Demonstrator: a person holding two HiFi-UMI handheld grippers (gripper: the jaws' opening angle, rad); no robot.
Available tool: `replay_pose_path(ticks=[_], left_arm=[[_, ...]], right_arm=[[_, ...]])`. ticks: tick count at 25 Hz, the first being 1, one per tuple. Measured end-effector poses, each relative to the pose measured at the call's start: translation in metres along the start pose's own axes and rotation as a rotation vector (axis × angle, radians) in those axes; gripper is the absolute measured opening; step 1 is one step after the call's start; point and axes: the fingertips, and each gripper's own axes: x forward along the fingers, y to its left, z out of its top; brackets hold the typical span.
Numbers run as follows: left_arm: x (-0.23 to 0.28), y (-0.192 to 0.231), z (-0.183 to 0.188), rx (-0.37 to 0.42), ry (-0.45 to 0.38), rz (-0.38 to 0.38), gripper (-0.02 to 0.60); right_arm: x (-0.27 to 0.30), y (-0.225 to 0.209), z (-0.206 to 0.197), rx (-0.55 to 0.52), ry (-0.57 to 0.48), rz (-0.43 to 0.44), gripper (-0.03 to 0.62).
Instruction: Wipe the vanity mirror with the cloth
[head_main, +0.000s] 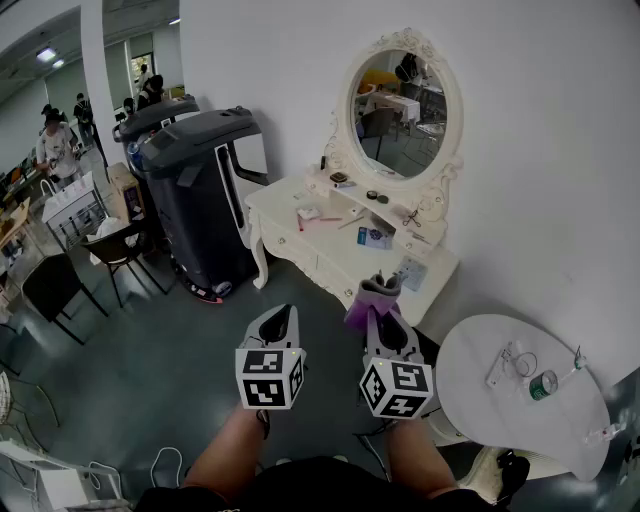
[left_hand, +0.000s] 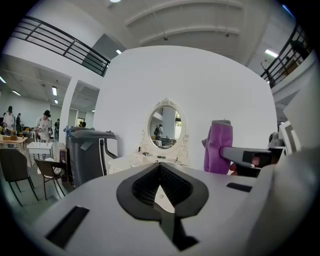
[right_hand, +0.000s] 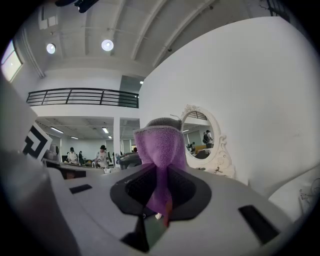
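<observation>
Head view: cloth (head_main: 358, 308) in hand-held gripper (head_main: 380, 312)

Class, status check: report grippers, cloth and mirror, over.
Left gripper shut, empty. Right gripper shut on purple cloth. Vanity mirror ahead, not yet reached. Small items on vanity table below it.

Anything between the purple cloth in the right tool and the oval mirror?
Nothing visible blocks it. The purple terry cloth, pinched in the right tool, has open air up to the white-framed oval vanity mirror. The white dressing table below the mirror, with small items on top, would have to be reached over.
</observation>
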Motion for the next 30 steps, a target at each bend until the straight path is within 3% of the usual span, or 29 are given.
replay_pose_path(ticks=[21, 30], left_arm=[[-0.002, 0.077, -0.022, -0.006, 0.060, -0.075, -0.003], [0.021, 0.093, -0.031, -0.001, 0.090, -0.080, -0.003]], right_arm=[[0.035, 0.070, -0.018, -0.062, 0.008, -0.069, 0.067], [0.061, 0.074, -0.040, -0.073, 0.049, -0.080, 0.067]])
